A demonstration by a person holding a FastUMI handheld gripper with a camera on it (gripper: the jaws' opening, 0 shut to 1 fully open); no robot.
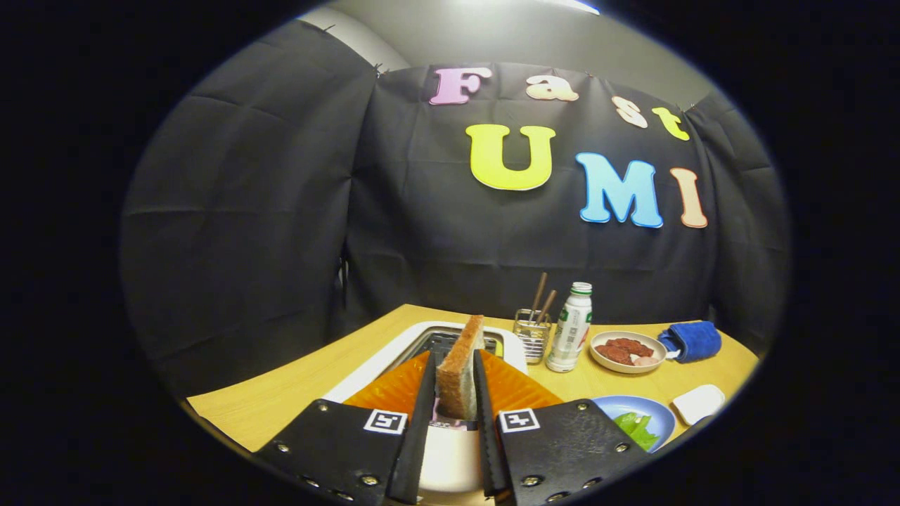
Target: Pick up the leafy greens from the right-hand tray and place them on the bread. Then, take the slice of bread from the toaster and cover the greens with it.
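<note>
Toaster (365, 369): white, on the wooden table, slot facing up so the bread can be lifted out.
Gripper (455, 393): fingers nearly closed, pressing both faces of the bread slice.
Bread slice (460, 369): brown, upright on its edge, above the toaster.
Blue plate (657, 411): right of the fingers, greens (636, 425) lying on it.

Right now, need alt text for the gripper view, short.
The gripper is shut on an upright bread slice above a white toaster on a wooden table. To its right sit a blue plate with leafy greens, a white bottle and a blue cloth.
</note>
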